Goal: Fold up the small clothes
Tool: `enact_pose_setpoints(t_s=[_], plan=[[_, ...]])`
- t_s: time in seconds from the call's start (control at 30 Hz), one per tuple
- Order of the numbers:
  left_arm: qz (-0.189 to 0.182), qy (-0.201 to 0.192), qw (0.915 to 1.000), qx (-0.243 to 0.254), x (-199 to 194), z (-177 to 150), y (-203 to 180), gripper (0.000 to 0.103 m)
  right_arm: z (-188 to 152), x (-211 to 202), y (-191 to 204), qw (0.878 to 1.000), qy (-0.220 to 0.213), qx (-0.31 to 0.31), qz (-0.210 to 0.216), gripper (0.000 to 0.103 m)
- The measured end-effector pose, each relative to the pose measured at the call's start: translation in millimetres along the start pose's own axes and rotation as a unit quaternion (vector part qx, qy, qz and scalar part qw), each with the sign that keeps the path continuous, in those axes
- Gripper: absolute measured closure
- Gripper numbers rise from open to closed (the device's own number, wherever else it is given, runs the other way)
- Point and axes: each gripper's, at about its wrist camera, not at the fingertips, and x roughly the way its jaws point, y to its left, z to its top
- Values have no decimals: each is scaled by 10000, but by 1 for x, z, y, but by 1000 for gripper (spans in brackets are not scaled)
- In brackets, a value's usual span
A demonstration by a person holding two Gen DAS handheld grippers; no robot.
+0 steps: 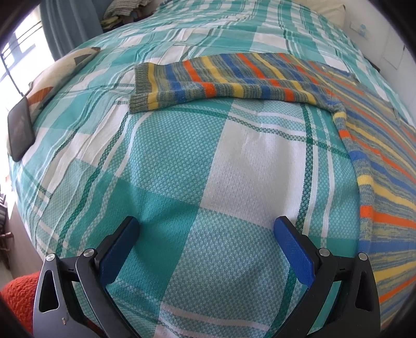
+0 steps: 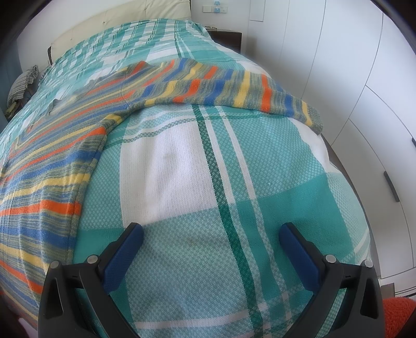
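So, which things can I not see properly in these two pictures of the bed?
- Striped knitted sweater: its lower hem is cut off by the frame edge in both wrist views, so the full shape is unknown.
- Dark flat rectangular device at the bed's edge: left view only, too distorted to identify.
- Orange knitted thing: only a corner shows, behind the tongs' frame.
- Folded clothes pile: too far and small.

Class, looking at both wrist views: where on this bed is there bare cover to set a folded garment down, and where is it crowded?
Bare bedspread lies ahead of the open left tongs, bordered by the striped sweater and its sleeve. The right tongs face a similar patch. Crowded: the pillow and phone.
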Motion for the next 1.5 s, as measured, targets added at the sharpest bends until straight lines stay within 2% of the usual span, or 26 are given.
enact_pose_setpoints(t_s=[0.33, 0.43, 0.5, 0.57, 0.63, 0.67, 0.73, 0.77, 0.8, 0.87, 0.9, 0.97, 1.07, 1.13, 1.2, 1.23, 1.27, 1.3, 1.33, 1.37, 1.4, 1.47, 1.5], plan=[[-20, -1, 10000, -4, 0, -1, 0, 0, 0, 0, 1, 10000, -9, -4, -21, 0], [-138, 58, 9999, -24, -4, 3, 3, 1, 4, -2, 1, 10000, 71, -30, -10, 0], [-386, -27, 9992, -102, -11, 4, 7, 1, 15, -8, -9, 9991, 203, 61, 366, 2], [-622, -266, 9975, -185, -21, 6, 8, 1, 33, -20, -35, 9922, -63, 604, 1090, 5], [-611, -466, 9970, -127, -28, 7, 4, 1, 54, -27, -73, 9730, -373, 1396, 1799, 5], [-561, -514, 9971, -71, -29, 8, 0, 1, 63, -24, -95, 9560, -413, 1914, 2185, 5], [-471, -516, 9975, 50, -27, 8, -7, 1, 74, -3, -134, 9071, -241, 3018, 2925, 15], [-443, -495, 9977, 113, -25, 8, -10, 1, 74, 11, -150, 8815, -125, 3511, 3156, 16], [-418, -477, 9978, 178, -24, 7, -13, 1, 72, 26, -161, 8596, 41, 3917, 3281, 18], [-345, -445, 9979, 331, -21, 5, -18, 1, 64, 53, -179, 8283, 258, 4506, 3321, 27], [-301, -435, 9978, 404, -20, 4, -21, 1, 62, 61, -186, 8174, 222, 4697, 3328, 32], [-243, -430, 9976, 489, -19, 3, -23, 1, 66, 72, -200, 8024, -15, 4956, 3325, 33], [-262, -395, 9979, 431, -16, 3, -22, 1, 74, 91, -209, 7907, -106, 5194, 3239, 33], [-281, -360, 9984, 326, -14, 4, -19, 1, 77, 101, -211, 7892, -189, 5283, 3127, 38], [-286, -331, 9988, 237, -12, 3, -16, 1, 81, 108, -211, 7933, -234, 5321, 2951, 42], [-286, -319, 9989, 214, -11, 3, -16, 1, 85, 111, -212, 7960, -240, 5310, 2896, 50], [-280, -315, 9989, 203, -11, 3, -15, 1, 91, 114, -213, 8045, -186, 5219, 2828, 59], [-275, -315, 9989, 195, -10, 3, -15, 1, 98, 113, -213, 8183, -115, 5078, 2690, 90], [-280, -319, 9989, 184, -11, 3, -14, 1, 104, 109, -214, 8312, -110, 4944, 2541, 95], [-282, -322, 9989, 176, -11, 3, -14, 1, 113, 101, -213, 8425, -225, 4796, 2443, 95], [-283, -329, 9989, 171, -10, 3, -13, 1, 125, 85, -207, 8615, -405, 4508, 2300, 95], [-275, -344, 9989, 146, -10, 3, -13, 1, 156, 47, -175, 9078, -710, 3563, 2095, 95], [-272, -334, 9990, 123, -9, 4, -13, 1, 170, 28, -150, 9265, -813, 3018, 2093, 95]])
